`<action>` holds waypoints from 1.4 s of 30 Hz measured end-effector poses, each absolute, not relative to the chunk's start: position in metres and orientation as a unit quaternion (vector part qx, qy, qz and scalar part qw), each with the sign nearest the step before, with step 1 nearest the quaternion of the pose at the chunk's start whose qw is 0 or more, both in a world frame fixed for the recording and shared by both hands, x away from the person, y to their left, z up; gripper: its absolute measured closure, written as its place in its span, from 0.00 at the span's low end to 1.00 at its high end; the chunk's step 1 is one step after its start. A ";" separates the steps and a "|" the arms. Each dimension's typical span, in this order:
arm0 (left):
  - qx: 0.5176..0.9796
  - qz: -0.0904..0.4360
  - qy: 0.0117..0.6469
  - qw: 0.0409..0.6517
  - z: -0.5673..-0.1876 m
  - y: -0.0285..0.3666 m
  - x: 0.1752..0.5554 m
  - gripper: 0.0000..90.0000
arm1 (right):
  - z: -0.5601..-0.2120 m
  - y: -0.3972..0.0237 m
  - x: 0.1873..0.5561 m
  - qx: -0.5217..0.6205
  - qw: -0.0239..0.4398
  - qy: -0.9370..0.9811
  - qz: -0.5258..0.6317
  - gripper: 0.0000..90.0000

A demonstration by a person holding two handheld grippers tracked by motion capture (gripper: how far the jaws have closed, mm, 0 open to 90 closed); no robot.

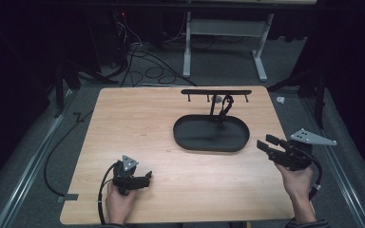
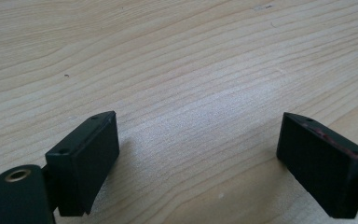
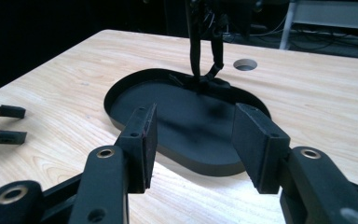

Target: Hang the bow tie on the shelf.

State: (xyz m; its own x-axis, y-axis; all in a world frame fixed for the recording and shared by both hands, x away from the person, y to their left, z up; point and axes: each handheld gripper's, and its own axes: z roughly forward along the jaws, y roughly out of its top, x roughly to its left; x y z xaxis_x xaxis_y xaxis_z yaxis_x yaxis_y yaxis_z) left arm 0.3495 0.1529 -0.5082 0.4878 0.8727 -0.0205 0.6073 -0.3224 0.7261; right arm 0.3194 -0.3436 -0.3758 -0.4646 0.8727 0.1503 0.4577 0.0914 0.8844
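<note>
High view: oval black tray lying long-axis left-right on desk; left gripper jaws spread, empty; right gripper jaws spread, aimed trayward.

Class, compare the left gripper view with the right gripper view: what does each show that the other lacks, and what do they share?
Left gripper view alone: the left gripper, its fingers spread wide over bare wood grain, nothing between them.

Right gripper view alone: the right gripper, open and aimed at the black oval tray; the stand rising from the tray with a black strap hanging on it; a round hole in the tabletop; the left gripper far off at the left edge.

Shared: the light wooden table and a pair of open black fingers.
</note>
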 end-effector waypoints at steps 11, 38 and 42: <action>0.791 0.192 0.468 0.346 -0.508 0.153 0.350 0.15 | -0.394 -0.341 0.313 0.477 0.197 0.702 0.492 0.58; 0.791 0.192 0.468 0.346 -0.508 0.153 0.350 0.15 | -0.422 -0.329 0.303 0.484 0.189 0.701 0.488 0.58; 0.791 0.192 0.468 0.345 -0.508 0.153 0.350 0.15 | -0.428 -0.327 0.304 0.486 0.183 0.703 0.485 0.58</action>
State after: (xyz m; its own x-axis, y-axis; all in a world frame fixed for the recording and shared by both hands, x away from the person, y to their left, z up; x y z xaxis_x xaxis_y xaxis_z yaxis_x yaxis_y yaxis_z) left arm 0.3496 0.1530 -0.5082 0.4891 0.8720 -0.0201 0.6072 -0.3239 0.7255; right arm 0.3041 -0.3275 -0.4279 -0.4599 0.8615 0.2152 0.5070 0.0558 0.8601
